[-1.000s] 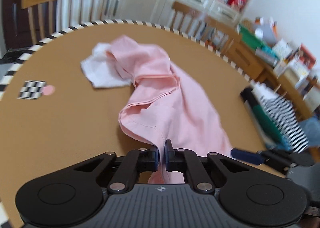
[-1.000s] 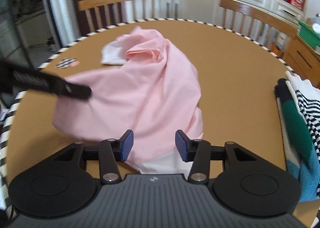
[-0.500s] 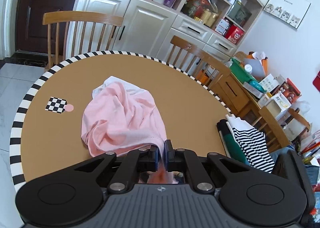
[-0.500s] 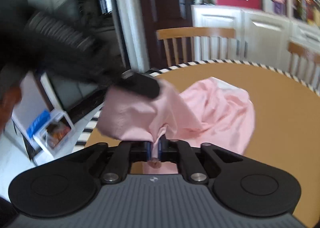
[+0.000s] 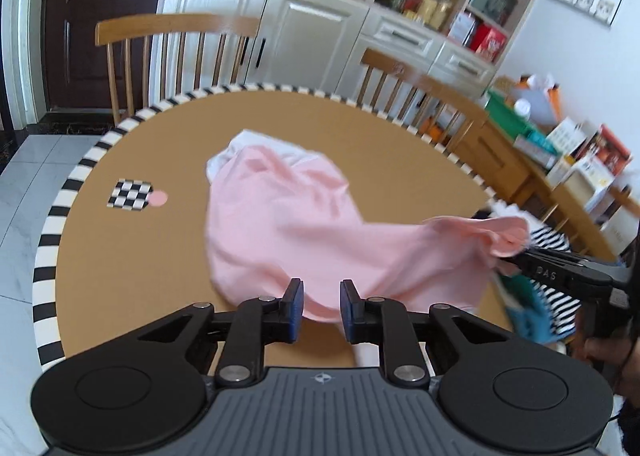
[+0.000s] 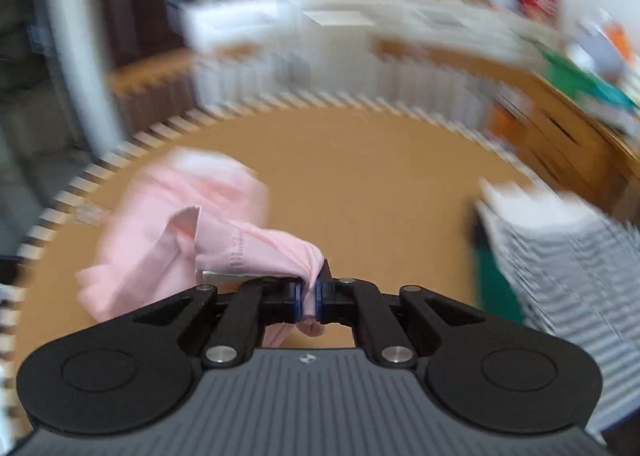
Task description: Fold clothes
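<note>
On the round table (image 5: 132,252) with the striped rim, the pink shirt (image 5: 280,224) lies in a loose heap, its far end on a white layer near the middle and one end pulled off toward the right side. The right gripper (image 6: 307,298) is clenched on a bunched fold of that cloth, the pink fabric squeezed between its blue pads, and its own view is smeared with motion. The left gripper (image 5: 320,310) is opening: its pads stand apart with the near edge of the shirt lying in the gap below them, not pressed by either.

The main risk, as I judge it, is that the shirt is now held at a single point. A fast pull from the right could drag the whole heap across the table instead of spreading it, or twist it into a rope. The pinch is on a thick wad, not a clean hem, so layers may slip out one by one. The pulled end also hangs just over the stack of folded striped clothes (image 5: 556,240) at the right edge, and a sweep there could knock that pile askew. The checkered marker (image 5: 130,194) sits well clear.
</note>
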{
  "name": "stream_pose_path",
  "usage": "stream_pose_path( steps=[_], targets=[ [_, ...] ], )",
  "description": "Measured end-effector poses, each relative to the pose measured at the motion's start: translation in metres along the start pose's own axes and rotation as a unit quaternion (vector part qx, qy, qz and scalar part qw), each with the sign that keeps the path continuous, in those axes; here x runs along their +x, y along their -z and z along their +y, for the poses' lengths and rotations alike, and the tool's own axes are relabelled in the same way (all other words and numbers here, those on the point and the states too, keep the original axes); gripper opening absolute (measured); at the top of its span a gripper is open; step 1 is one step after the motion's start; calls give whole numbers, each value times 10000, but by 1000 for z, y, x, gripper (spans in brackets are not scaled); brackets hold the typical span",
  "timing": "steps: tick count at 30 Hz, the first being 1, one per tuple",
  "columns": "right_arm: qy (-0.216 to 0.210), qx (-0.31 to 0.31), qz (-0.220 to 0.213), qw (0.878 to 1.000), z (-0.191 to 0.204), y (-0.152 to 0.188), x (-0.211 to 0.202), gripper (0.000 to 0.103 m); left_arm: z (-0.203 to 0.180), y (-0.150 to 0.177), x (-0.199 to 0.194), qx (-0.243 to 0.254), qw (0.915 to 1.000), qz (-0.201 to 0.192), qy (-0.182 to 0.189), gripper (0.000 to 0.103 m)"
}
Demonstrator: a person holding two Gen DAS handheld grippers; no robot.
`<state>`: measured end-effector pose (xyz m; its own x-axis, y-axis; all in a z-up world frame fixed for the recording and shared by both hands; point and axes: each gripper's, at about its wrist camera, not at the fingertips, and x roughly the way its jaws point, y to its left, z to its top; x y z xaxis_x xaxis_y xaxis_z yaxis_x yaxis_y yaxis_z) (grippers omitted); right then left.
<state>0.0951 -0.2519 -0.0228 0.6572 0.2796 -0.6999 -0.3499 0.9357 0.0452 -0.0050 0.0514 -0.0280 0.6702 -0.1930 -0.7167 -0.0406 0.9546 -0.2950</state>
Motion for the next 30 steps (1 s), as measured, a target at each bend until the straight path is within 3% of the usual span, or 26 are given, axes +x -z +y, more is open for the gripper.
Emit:
stream_pose_path(
  steps=[3,5,7,8,9,13,18,21,23,24,25,26,28,30],
  targets=[
    [671,246,640,9954,-14,23,23,8,22,0,34,72,9994,330,6,20],
    [958,383,1053,9891,-16,39,30,19,34,-2,54,258,9982,529,93,22],
    [1159,631,1193,9840,-13,47,24,40,43,-6,70,640,9953,684,246,26],
    [1156,750,1164,9836,-10,50,19,40,45,-7,76,867,9929,733,357,30],
    [1131,866,1123,9834,-6,52,12,41,47,-8,82,1159,9887,800,519,35],
    [1013,983,1119,9836,22,52,-7,47,47,-6,111,2173,9632,1197,1038,38],
    [626,1579,1409,9753,54,55,-10,52,30,2,137,2941,9370,1301,1364,53],
    [473,1815,1527,9703,74,61,-4,55,15,8,144,3278,9239,1289,1491,57],
    [540,1650,1560,9724,87,65,2,53,3,10,148,3582,9138,1190,1498,53],
    [582,1540,1560,9739,93,67,5,41,-2,10,149,3708,9099,1125,1477,37],
    [595,1486,1525,9753,95,69,9,14,-7,9,152,3792,9078,1076,1435,25],
    [614,1491,1580,9742,95,71,13,0,-10,5,155,3790,9084,1084,1394,6],
    [701,1562,1490,9739,89,69,12,0,-10,-13,158,3520,9224,1004,1230,5],
    [900,1570,1191,9763,78,59,-3,0,-7,-39,154,3302,9357,639,1067,5]
  ],
)
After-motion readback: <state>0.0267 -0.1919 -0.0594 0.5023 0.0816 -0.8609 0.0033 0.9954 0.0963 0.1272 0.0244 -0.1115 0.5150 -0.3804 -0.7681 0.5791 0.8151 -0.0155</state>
